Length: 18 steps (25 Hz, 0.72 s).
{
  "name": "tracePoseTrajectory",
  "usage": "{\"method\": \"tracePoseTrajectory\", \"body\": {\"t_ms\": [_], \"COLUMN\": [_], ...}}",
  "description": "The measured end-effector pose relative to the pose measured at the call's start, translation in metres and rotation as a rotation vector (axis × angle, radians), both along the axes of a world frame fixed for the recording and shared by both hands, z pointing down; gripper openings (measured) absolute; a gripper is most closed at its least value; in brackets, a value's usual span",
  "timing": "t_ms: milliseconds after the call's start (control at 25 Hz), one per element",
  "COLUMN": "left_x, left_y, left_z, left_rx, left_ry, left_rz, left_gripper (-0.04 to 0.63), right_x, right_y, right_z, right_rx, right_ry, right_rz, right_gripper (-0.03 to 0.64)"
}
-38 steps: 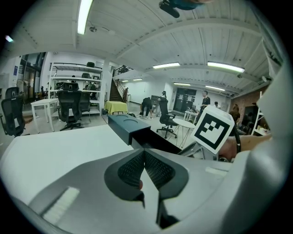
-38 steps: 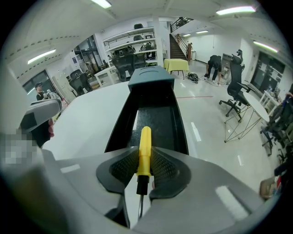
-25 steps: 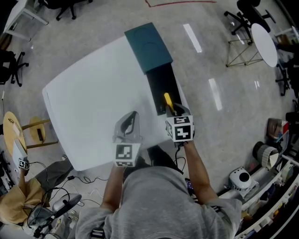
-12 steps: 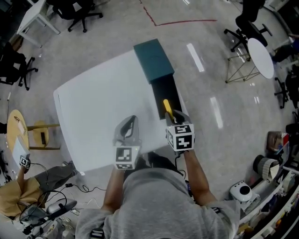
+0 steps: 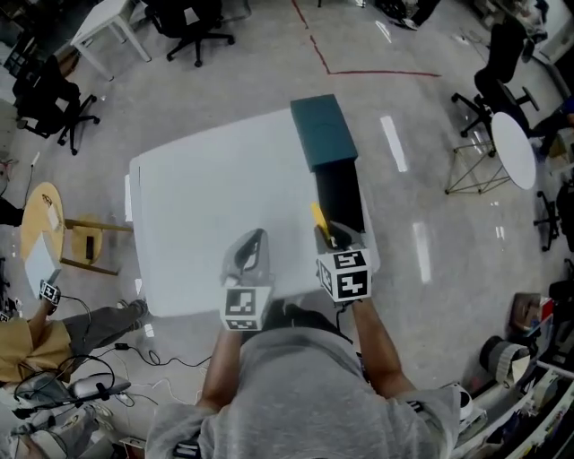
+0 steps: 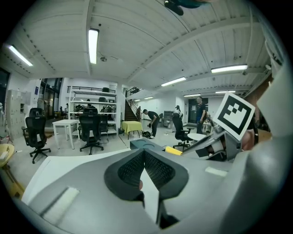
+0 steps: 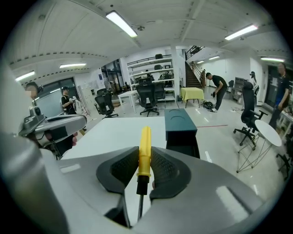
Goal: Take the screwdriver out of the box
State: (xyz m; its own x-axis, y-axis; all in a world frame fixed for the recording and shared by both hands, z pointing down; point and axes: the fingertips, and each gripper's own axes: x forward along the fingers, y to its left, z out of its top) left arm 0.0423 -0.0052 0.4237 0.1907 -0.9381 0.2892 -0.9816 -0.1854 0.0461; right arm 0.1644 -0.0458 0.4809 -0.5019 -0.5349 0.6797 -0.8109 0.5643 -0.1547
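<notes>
My right gripper (image 7: 144,154) is shut on the screwdriver (image 7: 145,139), which has a yellow handle and a dark shaft. It is held in the air, handle pointing away from me. In the head view the screwdriver (image 5: 319,218) hangs over the near left edge of the open black box (image 5: 342,193), with the right gripper (image 5: 328,233) behind it. The box's teal lid (image 5: 325,133) lies at the far end. To the left, my left gripper (image 5: 255,237) hovers above the white table (image 5: 206,206). Its jaws (image 6: 144,154) are shut and hold nothing.
The teal box (image 7: 180,122) stands at the table's right edge, with floor beyond. Office chairs (image 5: 184,22) and a small round white table (image 5: 512,151) stand on the floor around. A round wooden stool (image 5: 45,215) and cables lie to the left. People stand far off.
Both grippers have risen. The right one has carried the screwdriver up from over the box's dark inside toward its near left edge. The head view has shifted too.
</notes>
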Motion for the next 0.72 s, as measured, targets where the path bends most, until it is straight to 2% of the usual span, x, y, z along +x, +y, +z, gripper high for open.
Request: {"method": "tracePoseTrajectory", "body": {"t_ms": [320,720], "left_x": [-0.037,-0.085], "left_y": [0.029,0.049], "left_z": [-0.002,-0.002], "left_rx": [0.013,-0.001], "left_ry": [-0.016,-0.016], "left_rz": [-0.120,-0.235], "left_gripper": [0.011,0.012], "right_x": [-0.049,-0.109], "right_y": [0.017,0.029], "right_z": [-0.008,-0.014], "right_rx": [0.026,0.021], "right_ry": [-0.025,-0.048], "right_rz": [-0.141,-0.270], "right_gripper": [0.086,0.086]}}
